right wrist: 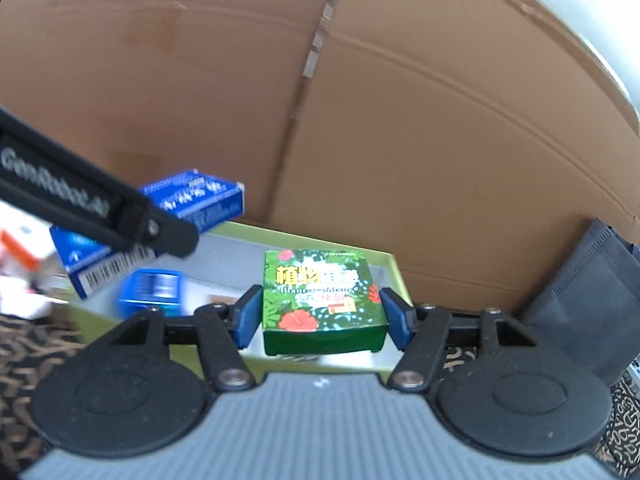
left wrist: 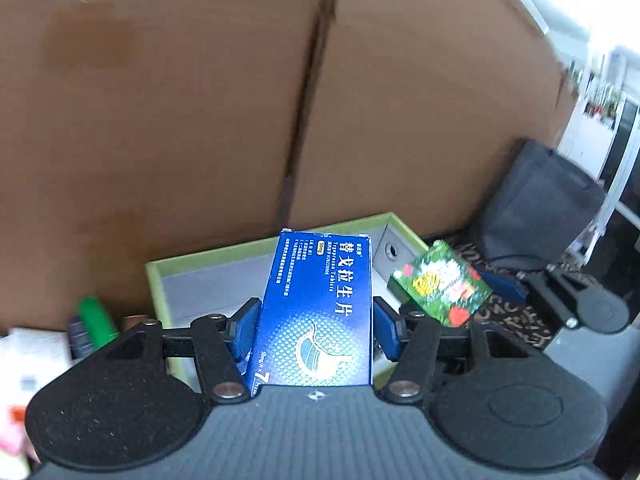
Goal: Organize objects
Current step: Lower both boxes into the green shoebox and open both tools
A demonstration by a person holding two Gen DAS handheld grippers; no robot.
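Left wrist view: the left gripper (left wrist: 316,328) is clasping a blue medicine box (left wrist: 316,312) above the green-rimmed tray (left wrist: 158,280). Right wrist view: the right gripper (right wrist: 324,316) is gripping a green floral box (right wrist: 322,300) over the tray's right near part, cardboard boxes (right wrist: 400,120) standing beyond.

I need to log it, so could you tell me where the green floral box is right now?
The green floral box is clamped in the right gripper, held above the green-rimmed tray, right of the blue medicine box in the left gripper.
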